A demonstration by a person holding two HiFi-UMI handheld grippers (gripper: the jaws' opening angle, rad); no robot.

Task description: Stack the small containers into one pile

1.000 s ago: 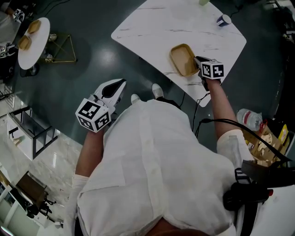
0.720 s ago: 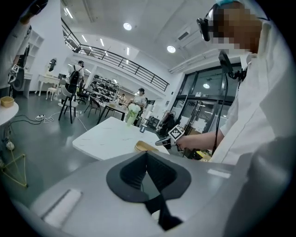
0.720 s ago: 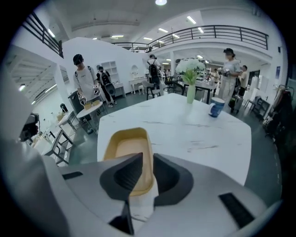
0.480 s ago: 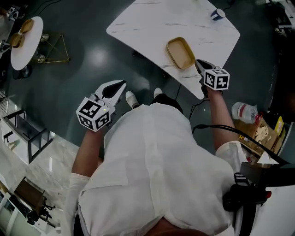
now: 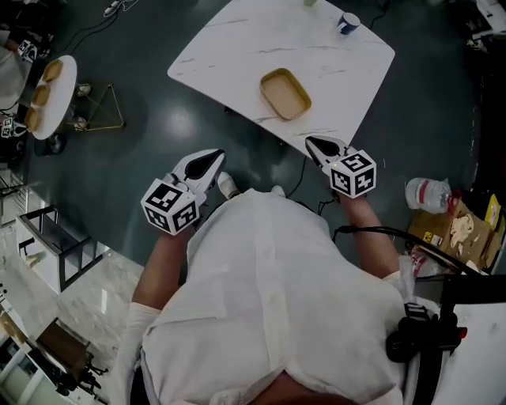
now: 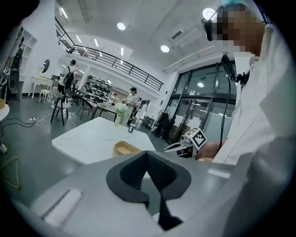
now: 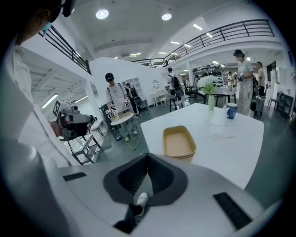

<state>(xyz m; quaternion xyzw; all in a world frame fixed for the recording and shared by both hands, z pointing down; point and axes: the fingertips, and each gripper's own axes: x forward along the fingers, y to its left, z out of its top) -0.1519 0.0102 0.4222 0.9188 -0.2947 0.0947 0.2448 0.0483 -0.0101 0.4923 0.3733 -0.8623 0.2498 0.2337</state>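
White marble table point(image 5: 237, 47) carries the small containers point(image 5: 285, 93), already nested into one pile near the table edge closest to the person, with nothing touching them. They are tan, shallow and oblong with rounded corners, and the top one is empty inside. The right gripper view shows layered rims under the top rim, closely lined up, so more than one is nested. Blue cup point(image 5: 347, 22) stands at the table's far corner, well apart from the pile. Right gripper point(image 5: 315, 144) hangs just off the table's near edge over the dark floor point(image 5: 142, 119), pointing toward the pile. Its jaws have just been closing and now meet, with nothing between them. Left gripper point(image 5: 213, 157) is off the table too, farther from that edge, jaws together and empty.
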